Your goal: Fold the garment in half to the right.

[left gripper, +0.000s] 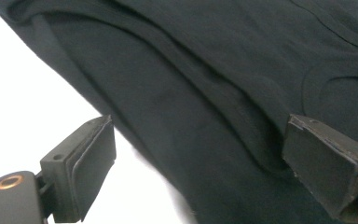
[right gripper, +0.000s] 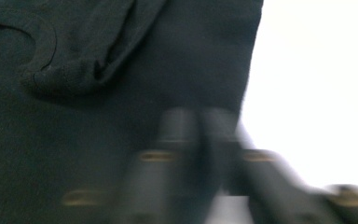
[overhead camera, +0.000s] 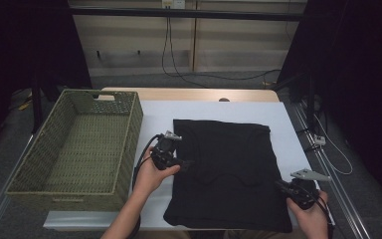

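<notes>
A black garment (overhead camera: 229, 164) lies folded flat on the white table top (overhead camera: 154, 119). My left gripper (overhead camera: 185, 163) rests at the garment's left edge, held by a hand. In the left gripper view the left gripper (left gripper: 198, 140) stands open, one jaw over the white surface and the other over the black cloth (left gripper: 214, 84), with the cloth's edge between them. My right gripper (overhead camera: 281, 186) sits at the garment's lower right edge. In the blurred right gripper view its jaws (right gripper: 200, 123) are together at the border of the cloth (right gripper: 98, 140); whether they pinch fabric I cannot tell.
A green woven basket (overhead camera: 129, 129) stands to the left of the garment, with nothing in it. A strip of wooden table (overhead camera: 189, 94) shows behind the white surface. Metal rails run along both sides, and cables (overhead camera: 328, 144) trail on the floor at the right.
</notes>
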The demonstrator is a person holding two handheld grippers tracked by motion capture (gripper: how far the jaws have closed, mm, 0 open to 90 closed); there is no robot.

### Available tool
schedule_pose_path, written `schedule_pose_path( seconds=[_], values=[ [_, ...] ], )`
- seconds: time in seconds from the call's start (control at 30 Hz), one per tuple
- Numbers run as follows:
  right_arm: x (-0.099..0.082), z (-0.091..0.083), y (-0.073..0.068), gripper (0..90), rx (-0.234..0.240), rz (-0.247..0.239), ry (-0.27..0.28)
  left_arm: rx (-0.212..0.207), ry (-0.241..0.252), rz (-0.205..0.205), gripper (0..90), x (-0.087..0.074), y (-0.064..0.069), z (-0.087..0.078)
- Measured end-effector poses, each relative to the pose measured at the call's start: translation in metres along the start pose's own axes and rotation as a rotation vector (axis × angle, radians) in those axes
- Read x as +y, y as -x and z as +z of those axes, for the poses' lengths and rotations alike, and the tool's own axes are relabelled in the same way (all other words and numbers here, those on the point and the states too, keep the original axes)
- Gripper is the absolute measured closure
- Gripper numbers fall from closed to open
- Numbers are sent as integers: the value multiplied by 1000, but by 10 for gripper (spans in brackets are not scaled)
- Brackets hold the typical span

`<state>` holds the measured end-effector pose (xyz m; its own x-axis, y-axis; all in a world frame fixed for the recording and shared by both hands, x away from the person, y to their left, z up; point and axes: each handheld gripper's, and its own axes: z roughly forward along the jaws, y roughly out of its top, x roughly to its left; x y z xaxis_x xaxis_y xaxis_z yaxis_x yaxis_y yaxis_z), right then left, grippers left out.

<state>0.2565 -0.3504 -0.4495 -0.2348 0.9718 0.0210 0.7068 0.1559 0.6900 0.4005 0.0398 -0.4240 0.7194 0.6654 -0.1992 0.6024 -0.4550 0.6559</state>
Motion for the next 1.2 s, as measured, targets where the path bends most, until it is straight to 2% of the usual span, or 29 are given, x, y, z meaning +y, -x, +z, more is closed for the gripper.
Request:
schedule_pose_path(
  seconds=[0.03, 0.07, 0.1, 0.13, 0.17, 0.27, 0.3, 0.33, 0.37, 0.4, 0.43, 0.5, 0.53, 0.6, 0.63, 0.73, 0.77, 0.83, 0.93, 1.07, 1.1, 1.17, 1.2],
  values=[
    [-1, 0, 2, 900, 11, 4, 4, 3, -7, 18, 99, -1, 5, -1],
    [-1, 0, 4, 900, 12, 12, 3, -4, -10, 19, 99, -2, 7, -1],
    [0, -2, 7, 900, -14, 4, 0, -16, -4, 19, 99, -3, 9, -2],
    [0, -2, 7, 900, -14, 4, 0, -16, -4, 19, 100, -3, 9, -2],
    [-3, -3, 14, 900, -3, 40, 10, -28, -3, 18, 101, -5, 11, -5],
    [-2, -6, 15, 900, -30, 14, 5, -19, -15, 33, 100, -9, 13, -6],
    [-2, -6, 15, 900, -24, 15, 10, -25, -17, 38, 100, -9, 13, -5],
    [-2, -6, 15, 900, -24, 15, 10, -25, -17, 38, 101, -9, 13, -5],
    [-1, -4, 11, 900, -41, -15, 6, -29, -19, 30, 101, -10, 13, -3],
    [-1, -4, 11, 900, -41, -15, 6, -29, -19, 30, 101, -10, 13, -3],
    [2, -4, 6, 798, -8, -2, 40, -34, -20, 30, 103, -10, 13, -2],
    [8, -5, 0, 723, 20, -15, 47, -45, -7, 21, 103, -9, 14, -1],
    [11, -4, -5, 708, 23, -19, 65, -46, -7, 21, 102, -9, 14, -2],
    [12, -4, -8, 707, 29, -25, 67, -40, -1, 21, 104, -9, 16, -1],
    [18, -1, -15, 645, 44, -34, 86, -45, 2, 27, 107, -9, 18, 0],
    [24, 2, -20, 611, 56, -39, 102, -52, 2, 31, 118, -9, 20, 1],
    [28, 5, -24, 585, 85, -25, 122, -58, 10, 41, 127, -9, 22, 2],
    [33, 9, -30, 549, 110, -43, 139, -65, 14, 42, 139, -7, 24, 3],
    [38, 16, -37, 552, 138, -50, 144, -70, 29, 49, 161, -6, 25, 4],
    [39, 24, -40, 565, 133, -62, 116, -81, 38, 72, 210, -4, 28, 6],
    [36, 29, -39, 597, 123, -67, 87, -86, 40, 86, 225, -4, 29, 7],
    [34, 30, -38, 620, 113, -67, 77, -86, 32, 91, 241, -3, 31, 9],
    [30, 33, -37, 677, 138, -67, 46, -90, 22, 105, 262, -4, 34, 11]
  ],
)
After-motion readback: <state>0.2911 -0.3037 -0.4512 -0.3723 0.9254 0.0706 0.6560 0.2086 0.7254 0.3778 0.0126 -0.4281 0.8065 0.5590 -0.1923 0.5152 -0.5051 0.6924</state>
